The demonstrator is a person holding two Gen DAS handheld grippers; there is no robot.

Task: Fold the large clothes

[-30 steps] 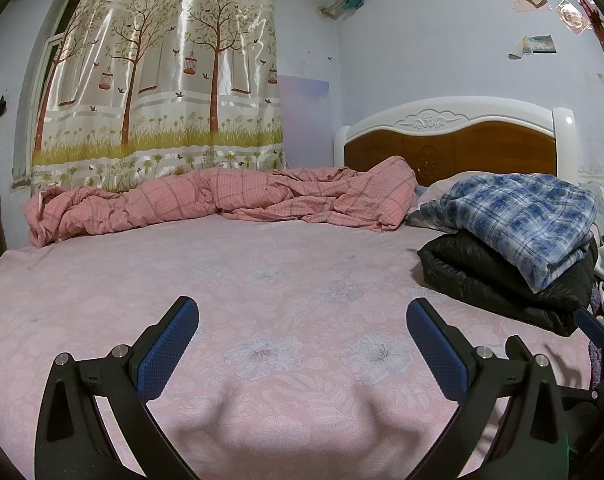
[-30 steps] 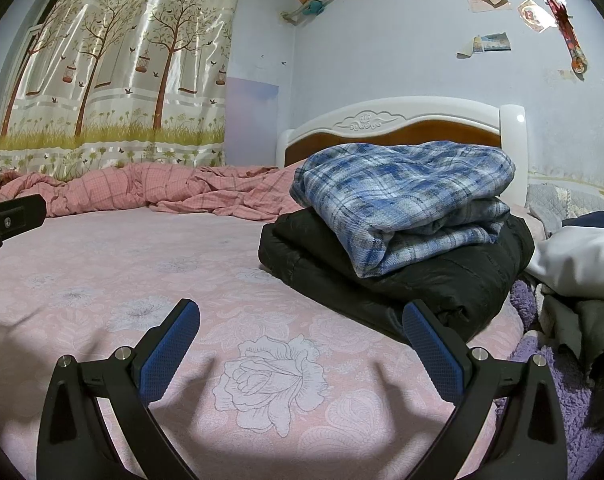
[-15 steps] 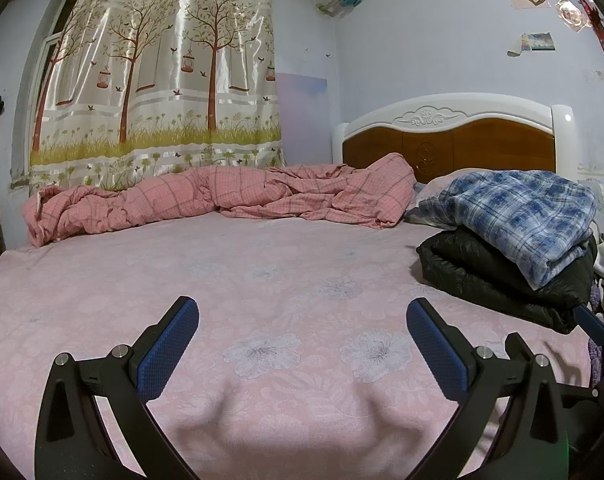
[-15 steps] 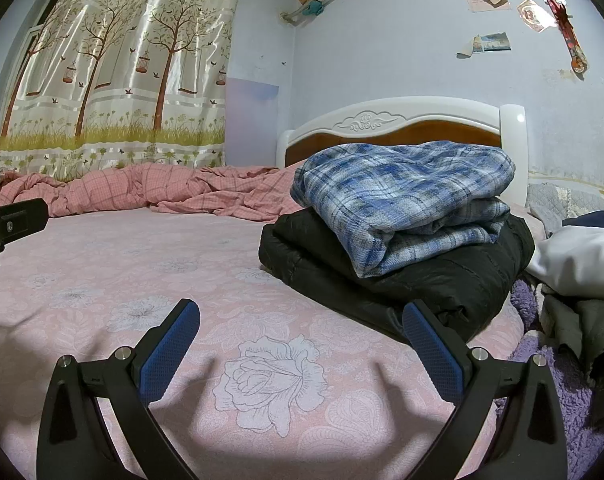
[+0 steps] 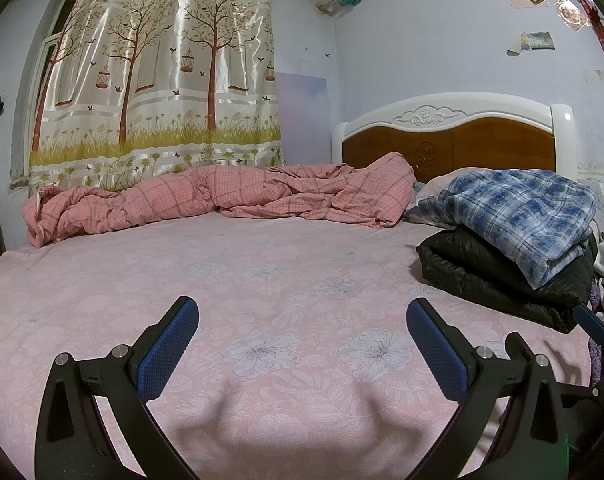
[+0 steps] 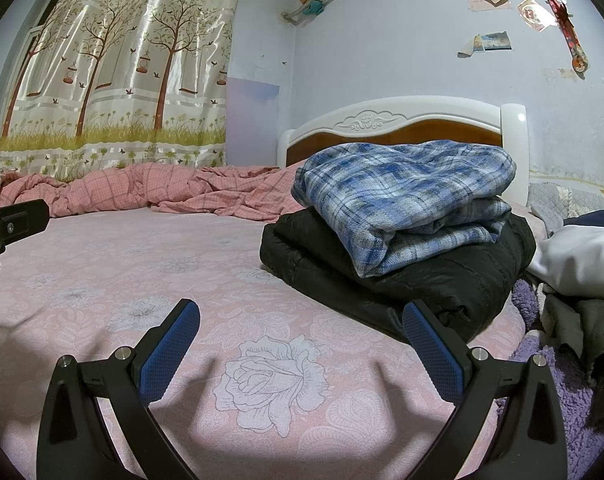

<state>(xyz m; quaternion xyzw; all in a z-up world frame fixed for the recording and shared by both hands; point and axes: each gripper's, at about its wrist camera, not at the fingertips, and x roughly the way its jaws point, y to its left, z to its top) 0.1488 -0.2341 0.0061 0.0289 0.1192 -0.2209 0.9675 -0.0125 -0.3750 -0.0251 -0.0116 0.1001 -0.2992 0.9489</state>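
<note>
A folded blue plaid garment (image 6: pixel 402 200) lies on top of a folded black padded jacket (image 6: pixel 422 284) on the right side of the bed; the same stack shows in the left wrist view as the plaid garment (image 5: pixel 518 216) over the jacket (image 5: pixel 494 276). My right gripper (image 6: pixel 301 322) hovers open over the pink flowered sheet (image 6: pixel 142 280), just short of the jacket. My left gripper (image 5: pixel 302 320) is open too, over the bare middle of the sheet (image 5: pixel 262 272), holding nothing.
A crumpled pink checked duvet (image 5: pixel 222 200) runs along the far side of the bed under the curtain (image 5: pixel 158 80). The headboard (image 5: pixel 454 136) stands behind the stack. White, grey and purple clothes (image 6: pixel 574 292) pile at the right edge.
The left wrist view has tilted slightly, so the bed and stack sit a touch higher. The right gripper has barely moved. Both grippers stay open.
</note>
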